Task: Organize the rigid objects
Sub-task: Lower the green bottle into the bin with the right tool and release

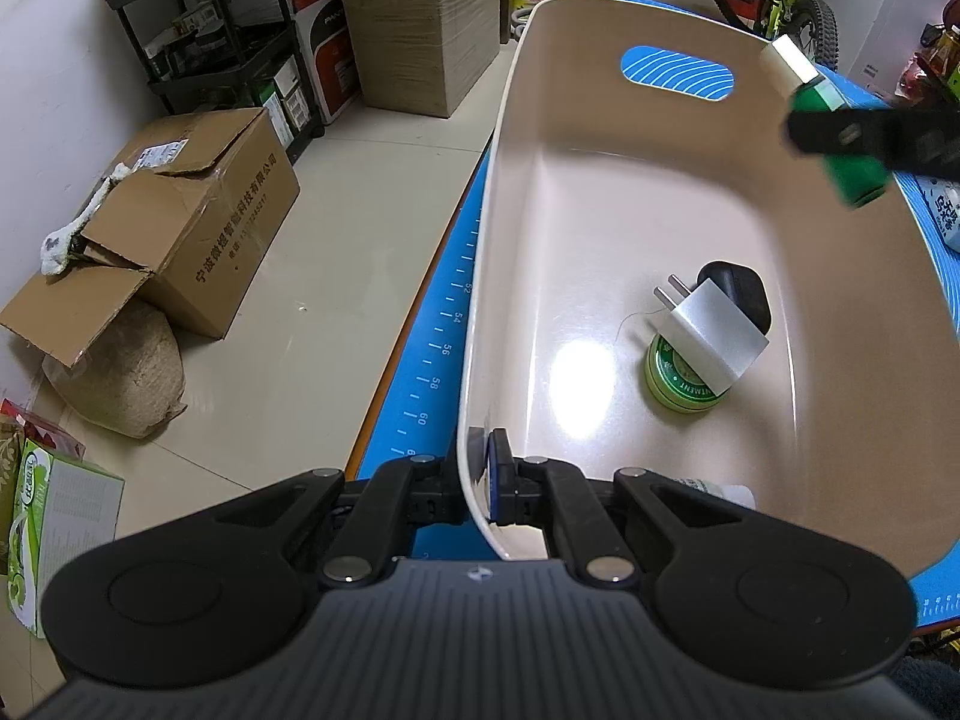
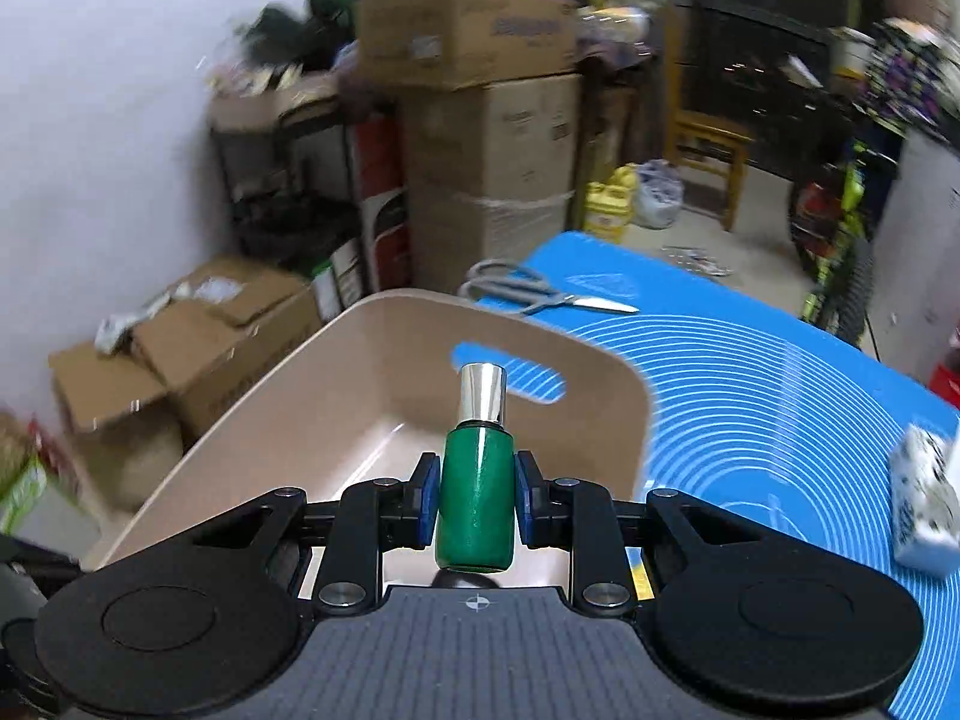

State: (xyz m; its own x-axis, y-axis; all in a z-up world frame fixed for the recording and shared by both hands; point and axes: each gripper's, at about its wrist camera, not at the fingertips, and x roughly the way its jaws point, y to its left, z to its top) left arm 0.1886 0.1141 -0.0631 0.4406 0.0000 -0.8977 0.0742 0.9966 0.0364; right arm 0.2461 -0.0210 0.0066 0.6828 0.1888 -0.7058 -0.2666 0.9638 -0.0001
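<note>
1. Cardboard boxes (image 1: 198,228) and a black shelf (image 1: 222,48) fill the storeroom behind my work surface, which is a table covered by a blue mat (image 2: 750,372) with white curved lines.
2. On the mat stands a beige basket (image 1: 600,210) with a handle hole in its far wall. My left gripper (image 1: 486,480) is pinching the near rim of this basket, one finger outside and one inside.
3. My right gripper (image 2: 474,498) is pressed on a small green bottle (image 2: 475,504) with a silver cap. It holds the body at the middle, and the bottle hangs over the right side of the basket, cap pointing away from me.
4. Inside the basket, near the right wall, lie a white charger (image 1: 708,330), a black plug (image 1: 741,294) and a round green tin (image 1: 681,384), all touching each other.
5. I judge the bottle is light and stiff but probably glass, so fragile, and its smooth round body can slip or turn between the pads. The middle of the body is the good place to hold, not the shiny cap.
6. Scissors (image 2: 540,294) lie far on the mat and a white patterned box (image 2: 921,504) is at the right, both still outside the basket.
7. I think the bottle should go to the bare bottom of the basket, low and gently.
</note>
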